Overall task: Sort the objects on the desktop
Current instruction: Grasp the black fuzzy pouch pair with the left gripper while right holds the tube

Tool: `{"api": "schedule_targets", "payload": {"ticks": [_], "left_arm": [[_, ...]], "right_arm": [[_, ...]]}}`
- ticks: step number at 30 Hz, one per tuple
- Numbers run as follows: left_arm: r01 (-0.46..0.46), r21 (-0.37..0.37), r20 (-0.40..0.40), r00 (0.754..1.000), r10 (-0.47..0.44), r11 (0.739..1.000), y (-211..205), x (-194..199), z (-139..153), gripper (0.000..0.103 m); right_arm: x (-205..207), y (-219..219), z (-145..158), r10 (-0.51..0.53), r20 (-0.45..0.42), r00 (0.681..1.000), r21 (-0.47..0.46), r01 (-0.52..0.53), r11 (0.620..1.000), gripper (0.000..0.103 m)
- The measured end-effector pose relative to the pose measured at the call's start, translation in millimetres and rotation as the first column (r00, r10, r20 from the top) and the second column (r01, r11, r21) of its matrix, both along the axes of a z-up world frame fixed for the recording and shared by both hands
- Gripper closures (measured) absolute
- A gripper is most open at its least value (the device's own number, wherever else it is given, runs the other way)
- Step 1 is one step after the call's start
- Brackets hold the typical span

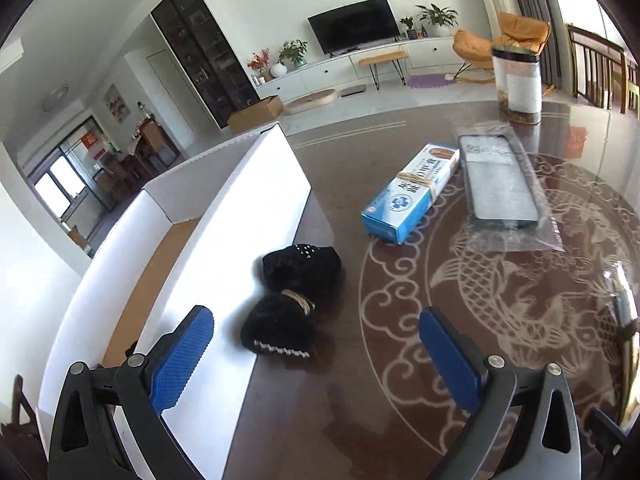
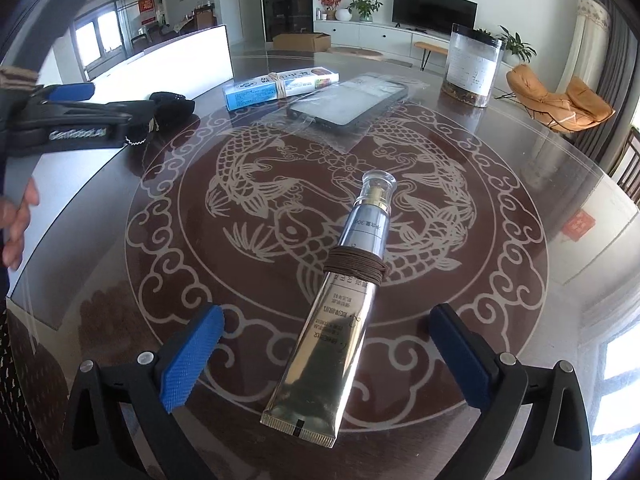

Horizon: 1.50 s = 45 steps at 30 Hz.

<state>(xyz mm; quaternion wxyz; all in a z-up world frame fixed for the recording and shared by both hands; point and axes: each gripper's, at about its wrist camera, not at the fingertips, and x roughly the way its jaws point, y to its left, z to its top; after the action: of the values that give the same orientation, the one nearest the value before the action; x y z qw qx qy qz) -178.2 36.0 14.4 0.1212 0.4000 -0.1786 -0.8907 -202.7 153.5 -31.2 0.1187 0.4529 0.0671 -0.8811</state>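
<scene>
We read this as the start of a pick. In our right wrist view the right gripper (image 2: 326,354) has its blue pads spread as wide as they go, and a silver squeeze tube with a clear cap and a band of brown cord wound round its middle (image 2: 340,296) lies between them on the round glass table top with the etched fish pattern (image 2: 200,248). Neither pad touches it; there is clear table on both sides.

The relation that matters is the tube's long axis. It runs from its crimped flat end, nearest the camera and slightly left of centre, away to the capped end, farther off and a little to the right. So it lies roughly along the line the gripper points and across the line the jaws close on, which we judge suits a squeeze on its flat lower body, below the cord. The slight slant may call for a small turn of the wrist first.

Our left gripper (image 1: 316,352) also stands open with nothing in it, over the table edge beside the white open cardboard box (image 1: 256,200), with a black knitted bundle tied with cord (image 1: 292,300) just ahead of it, against the box wall. That hand is well off to the left of the tube, so the right is the nearer.

Farther back lie a blue and white carton (image 2: 280,86), a phone in a clear bag (image 2: 348,106) and a clear jar (image 2: 472,66).
</scene>
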Motion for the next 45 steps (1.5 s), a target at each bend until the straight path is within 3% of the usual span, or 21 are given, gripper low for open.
{"api": "schedule_targets", "payload": {"ticks": [8, 13, 16, 18, 20, 22, 25, 28, 31, 35, 40, 45], "left_arm": [[-0.049, -0.076, 0.084, 0.995, 0.056, 0.996, -10.8, -50.9, -39.1, 0.0], [-0.044, 0.079, 0.136, 0.99, 0.033, 0.996, -19.2, -72.6, -35.6, 0.0], [-0.035, 0.244, 0.192, 0.981, -0.013, 0.969, -29.8, -75.2, -36.9, 0.0], [0.005, 0.245, 0.159, 0.986, -0.046, 0.969, -28.2, -64.4, -35.9, 0.005], [0.052, 0.225, 0.146, 0.986, -0.086, 0.973, -21.0, -49.9, -32.7, 0.027], [0.106, 0.224, 0.167, 0.975, -0.146, 0.969, -7.4, -28.9, -30.1, 0.03], [0.172, 0.21, 0.183, 0.96, -0.211, 0.962, 17.4, 10.0, -21.0, 0.03], [0.147, 0.188, 0.101, 0.981, -0.168, 0.971, 27.9, 39.1, 0.0, 0.027], [0.105, 0.158, 0.035, 0.993, -0.112, 0.982, 26.1, 48.3, 8.0, 0.0], [0.065, 0.09, 0.038, 0.997, -0.069, 0.994, 19.6, 43.9, -4.5, 0.0], [0.02, 0.15, 0.106, 0.994, -0.036, 0.988, 2.4, 32.3, -29.0, 0.0], [-0.02, 0.296, 0.159, 0.987, -0.028, 0.955, -16.2, 27.9, -39.5, 0.0]], "right_arm": [[-0.4, -0.3, 0.4, 0.0, 0.0, 1.0, 0.0, 0.0, 1.0, 0.0], [-1.5, 0.6, 0.2, -0.009, -0.001, 1.0, 0.002, 0.009, 1.0, 0.0], [-1.4, 0.7, 0.4, -0.009, -0.001, 1.0, 0.002, 0.009, 1.0, 0.0], [-1.5, 1.1, 0.7, -0.012, -0.001, 1.0, 0.003, 0.012, 1.0, 0.0], [-1.8, 1.8, 0.8, -0.015, -0.001, 1.0, 0.002, 0.015, 1.0, 0.001], [-2.0, 2.2, 1.0, -0.015, -0.001, 1.0, 0.002, 0.015, 1.0, 0.001], [-1.9, 2.3, 1.0, -0.015, -0.001, 1.0, 0.002, 0.015, 1.0, 0.001], [-1.9, 2.3, 1.0, -0.015, -0.001, 1.0, 0.002, 0.015, 1.0, 0.0], [-1.9, 2.3, 0.9, -0.015, -0.001, 1.0, 0.002, 0.015, 1.0, 0.0], [-2.2, 2.4, 0.9, -0.015, -0.001, 1.0, 0.001, 0.015, 1.0, 0.0], [-2.2, 2.3, 0.9, -0.015, -0.001, 1.0, 0.001, 0.015, 1.0, 0.0], [-2.0, 2.2, 0.8, -0.015, -0.001, 1.0, 0.001, 0.015, 1.0, 0.0]]}}
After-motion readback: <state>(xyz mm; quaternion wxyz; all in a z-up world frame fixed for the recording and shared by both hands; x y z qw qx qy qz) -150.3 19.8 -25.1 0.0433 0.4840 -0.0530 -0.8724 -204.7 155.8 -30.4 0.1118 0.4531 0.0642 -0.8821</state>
